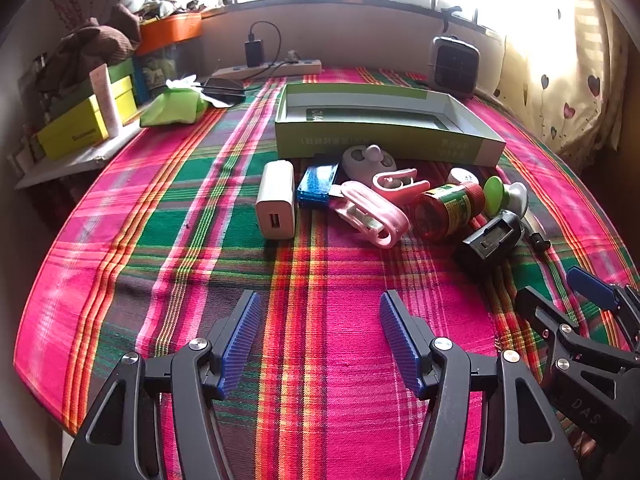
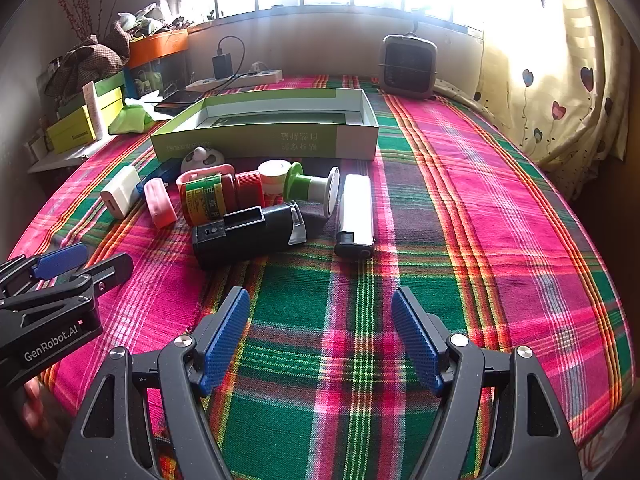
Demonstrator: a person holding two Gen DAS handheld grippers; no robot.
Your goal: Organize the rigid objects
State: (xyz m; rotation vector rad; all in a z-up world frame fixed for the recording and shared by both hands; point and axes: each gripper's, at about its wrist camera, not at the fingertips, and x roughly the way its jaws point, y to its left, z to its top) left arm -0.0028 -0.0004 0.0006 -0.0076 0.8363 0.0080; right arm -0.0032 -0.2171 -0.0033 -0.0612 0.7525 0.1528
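Both hand-held grippers, left (image 1: 320, 344) and right (image 2: 320, 340), spread apart, empty, clutter pile (image 1: 384, 200) ahead by green box (image 1: 384, 136)

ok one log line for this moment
left hand-held gripper: open, empty | right hand-held gripper: open, empty | green box: nothing placed inside | clutter: on cloth

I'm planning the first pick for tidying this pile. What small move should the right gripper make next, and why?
Probably ease the right gripper forward toward the white and black device. Its jaws are open and empty, that device lies nearly straight ahead and apart from the crowded pile, and the green box behind the pile is open to receive it. The left gripper is also open and empty.
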